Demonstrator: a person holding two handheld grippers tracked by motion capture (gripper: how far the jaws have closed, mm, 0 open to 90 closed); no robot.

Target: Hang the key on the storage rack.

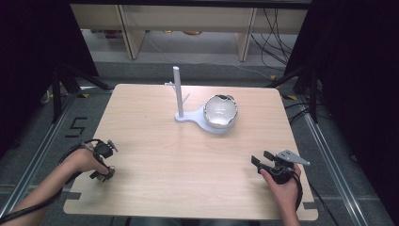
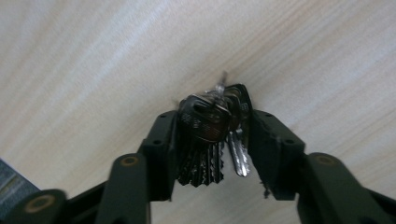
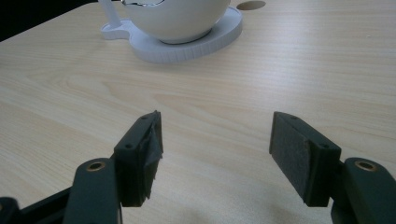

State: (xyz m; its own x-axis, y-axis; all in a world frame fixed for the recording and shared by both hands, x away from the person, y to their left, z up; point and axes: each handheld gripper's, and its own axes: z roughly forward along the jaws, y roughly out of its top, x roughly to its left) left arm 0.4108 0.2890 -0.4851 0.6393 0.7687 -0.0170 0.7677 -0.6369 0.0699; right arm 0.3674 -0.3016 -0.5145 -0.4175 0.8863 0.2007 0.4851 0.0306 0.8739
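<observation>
Left gripper point(image 2: 212, 135) clamped on a bunch of keys point(image 2: 212, 126), apparently just above the table point(image 1: 155, 141) near its left front corner. Right gripper point(image 3: 215, 154) jaws apart, nothing between them, near the right front. Bowl point(image 1: 220, 111) sits on white stand point(image 1: 188, 117), well apart from both.

High view: fixed above the near edge of the desk point(image 1: 188, 155), facing forward and down, whole top visible. Left gripper view: very close, looking down onto wood. Right gripper view: low, facing the far edge; shares the bowl point(image 3: 175, 18) with the high view.
</observation>
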